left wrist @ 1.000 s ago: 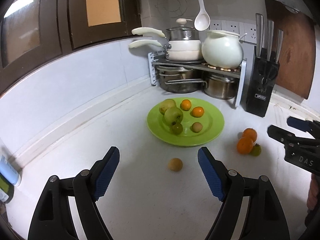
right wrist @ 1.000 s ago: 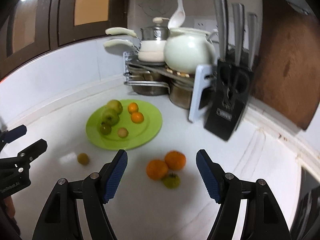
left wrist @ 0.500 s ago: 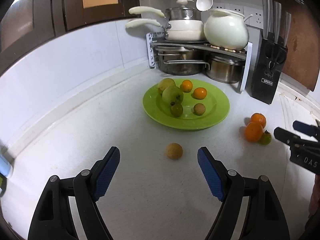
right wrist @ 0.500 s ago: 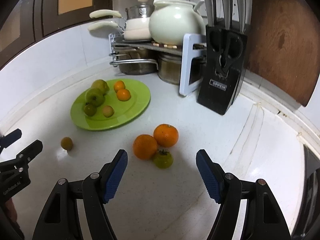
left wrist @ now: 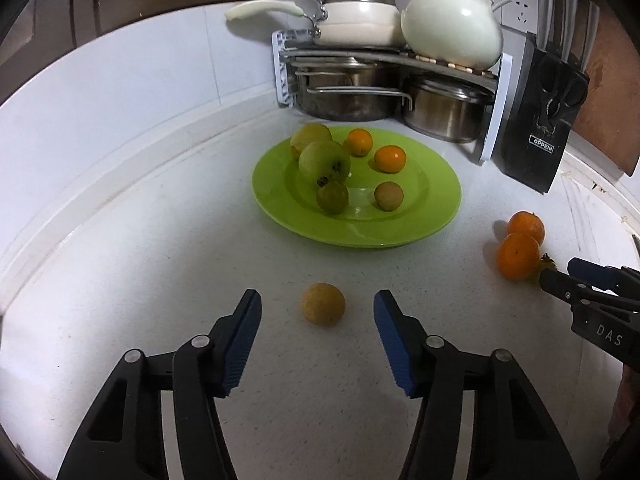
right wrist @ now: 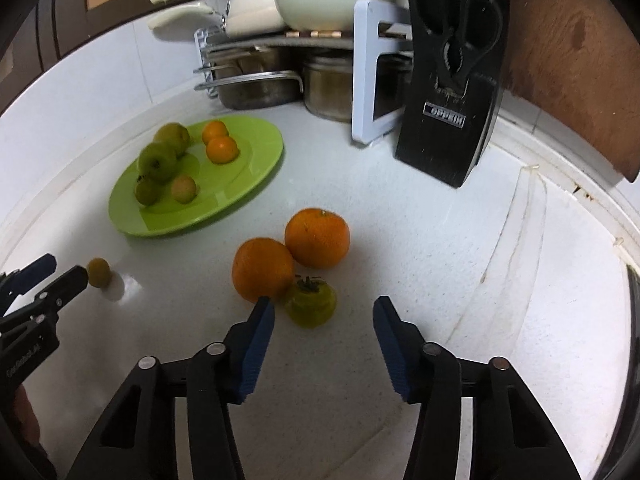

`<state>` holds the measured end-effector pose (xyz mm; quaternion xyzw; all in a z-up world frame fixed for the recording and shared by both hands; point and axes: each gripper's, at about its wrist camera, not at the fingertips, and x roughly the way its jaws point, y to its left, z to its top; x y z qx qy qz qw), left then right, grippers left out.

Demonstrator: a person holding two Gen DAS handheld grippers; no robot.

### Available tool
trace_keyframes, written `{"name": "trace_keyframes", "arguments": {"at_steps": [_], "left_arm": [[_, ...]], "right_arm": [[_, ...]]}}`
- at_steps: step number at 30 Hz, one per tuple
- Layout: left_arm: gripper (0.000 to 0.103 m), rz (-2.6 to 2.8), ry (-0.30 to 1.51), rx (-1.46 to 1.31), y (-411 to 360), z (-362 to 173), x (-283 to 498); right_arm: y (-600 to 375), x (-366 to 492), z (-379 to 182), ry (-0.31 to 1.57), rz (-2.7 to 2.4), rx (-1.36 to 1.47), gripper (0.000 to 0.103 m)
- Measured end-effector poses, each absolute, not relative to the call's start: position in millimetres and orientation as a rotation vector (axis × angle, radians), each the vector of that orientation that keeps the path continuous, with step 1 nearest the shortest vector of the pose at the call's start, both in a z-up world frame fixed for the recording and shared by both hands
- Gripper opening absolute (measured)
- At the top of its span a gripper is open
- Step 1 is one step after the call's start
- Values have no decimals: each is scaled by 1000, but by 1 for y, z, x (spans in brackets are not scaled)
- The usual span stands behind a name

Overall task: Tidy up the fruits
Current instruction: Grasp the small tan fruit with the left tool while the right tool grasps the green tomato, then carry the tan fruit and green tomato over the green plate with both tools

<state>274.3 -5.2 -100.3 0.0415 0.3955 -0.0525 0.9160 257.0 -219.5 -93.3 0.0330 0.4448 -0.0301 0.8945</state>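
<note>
A green plate [left wrist: 436, 216] holds two green apples, two small oranges and two small round fruits; it also shows in the right wrist view [right wrist: 256, 160]. A small yellow-brown fruit [left wrist: 323, 303] lies on the counter just ahead of my open left gripper [left wrist: 318, 312], about level with its fingertips. Two oranges [right wrist: 262, 274] [right wrist: 317, 237] and a green persimmon [right wrist: 310, 299] lie together. My open right gripper [right wrist: 323, 312] is just short of the persimmon, with its left finger near the nearer orange.
A pot rack [left wrist: 384, 60] with pans and a white pot stands behind the plate. A black knife block [left wrist: 540, 120] and a wooden board [right wrist: 576, 60] stand at the right. The white counter curves up to the wall at the left.
Both grippers have moved forward and down toward the counter. The yellow-brown fruit now sits near the left fingertips, and the persimmon and oranges are close to the right fingertips.
</note>
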Motion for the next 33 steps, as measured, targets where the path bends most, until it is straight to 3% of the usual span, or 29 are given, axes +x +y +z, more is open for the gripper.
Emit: {"name": "trace_keyframes", "arguments": {"at_steps": [14, 20, 33], "left_arm": [[37, -126, 870, 71, -6, -115, 290], [29, -131, 883, 73, -7, -118, 293], [28, -163, 860, 75, -13, -109, 286]], "right_arm": [[-217, 268, -102, 943, -49, 53, 41], [-216, 270, -103, 944, -43, 46, 33], [-219, 265, -96, 927, -38, 54, 31]]}}
